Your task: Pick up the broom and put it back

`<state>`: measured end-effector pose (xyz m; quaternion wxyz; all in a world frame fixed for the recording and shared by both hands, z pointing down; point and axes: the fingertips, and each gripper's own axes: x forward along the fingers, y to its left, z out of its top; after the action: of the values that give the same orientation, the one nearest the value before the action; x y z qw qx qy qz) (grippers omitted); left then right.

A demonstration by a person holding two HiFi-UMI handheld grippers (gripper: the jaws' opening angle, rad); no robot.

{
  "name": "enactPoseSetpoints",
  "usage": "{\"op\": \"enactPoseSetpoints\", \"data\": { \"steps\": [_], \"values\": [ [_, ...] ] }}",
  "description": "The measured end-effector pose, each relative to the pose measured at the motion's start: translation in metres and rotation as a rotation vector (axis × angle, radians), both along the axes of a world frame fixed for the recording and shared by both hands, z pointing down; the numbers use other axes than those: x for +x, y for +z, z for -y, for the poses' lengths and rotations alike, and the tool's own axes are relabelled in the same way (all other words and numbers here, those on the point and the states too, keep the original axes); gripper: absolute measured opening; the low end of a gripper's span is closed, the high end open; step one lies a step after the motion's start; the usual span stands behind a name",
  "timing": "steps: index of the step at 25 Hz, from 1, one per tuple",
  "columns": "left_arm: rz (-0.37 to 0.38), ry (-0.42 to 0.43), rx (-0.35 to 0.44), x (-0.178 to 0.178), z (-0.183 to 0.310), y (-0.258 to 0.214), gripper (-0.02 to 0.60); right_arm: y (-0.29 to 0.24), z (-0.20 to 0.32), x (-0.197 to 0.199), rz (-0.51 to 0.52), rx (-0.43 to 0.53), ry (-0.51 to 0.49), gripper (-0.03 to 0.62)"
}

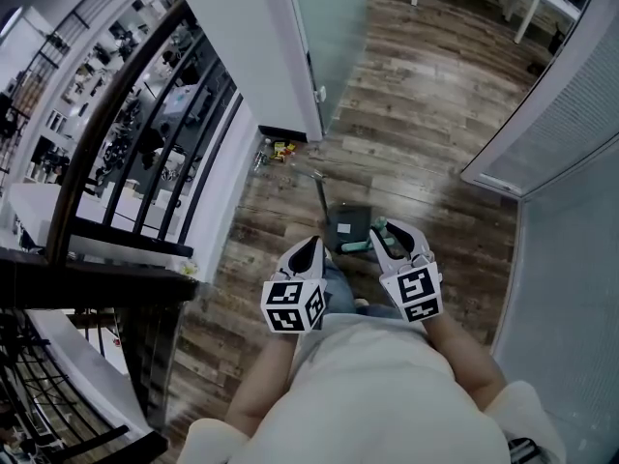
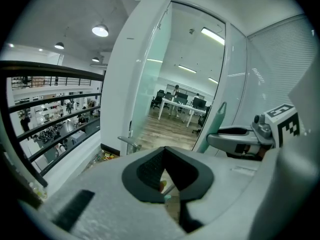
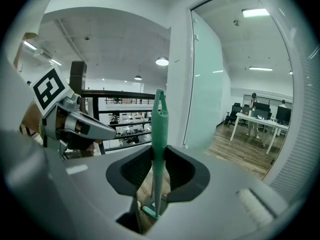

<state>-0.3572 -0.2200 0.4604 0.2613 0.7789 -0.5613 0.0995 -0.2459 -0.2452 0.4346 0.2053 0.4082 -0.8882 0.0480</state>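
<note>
The broom has a thin green handle (image 3: 160,126) that stands upright between the jaws of my right gripper (image 3: 159,151), which is shut on it. Its green head (image 3: 150,211) hangs low, near the wooden floor. In the head view the right gripper (image 1: 387,232) is in front of my body, with the green broom (image 1: 355,247) showing just beside it. My left gripper (image 1: 311,245) is level with it to the left, its jaws closed to a point with nothing in them. From the left gripper view (image 2: 164,150) the broom handle (image 2: 216,120) rises beside the right gripper.
A dark dustpan (image 1: 348,222) with a thin metal handle stands on the floor just ahead. Small colourful items (image 1: 276,150) lie by the frosted glass door (image 1: 329,37). A dark railing (image 1: 126,133) runs on the left and a glass wall (image 1: 571,95) on the right.
</note>
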Motion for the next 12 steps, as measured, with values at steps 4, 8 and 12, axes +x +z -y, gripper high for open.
{"op": "enactPoseSetpoints", "data": {
  "steps": [4, 8, 12],
  "values": [
    [0.009, 0.005, 0.007, 0.005, -0.002, -0.001, 0.005, -0.002, -0.003, 0.006, 0.001, 0.013, 0.012, 0.095],
    [0.005, 0.018, 0.013, 0.012, -0.002, -0.003, 0.005, -0.007, -0.005, 0.016, 0.003, 0.024, 0.037, 0.095],
    [0.001, 0.044, 0.016, 0.023, 0.0, -0.002, 0.005, -0.01, -0.004, 0.029, 0.014, 0.028, 0.076, 0.095]
  ]
}}
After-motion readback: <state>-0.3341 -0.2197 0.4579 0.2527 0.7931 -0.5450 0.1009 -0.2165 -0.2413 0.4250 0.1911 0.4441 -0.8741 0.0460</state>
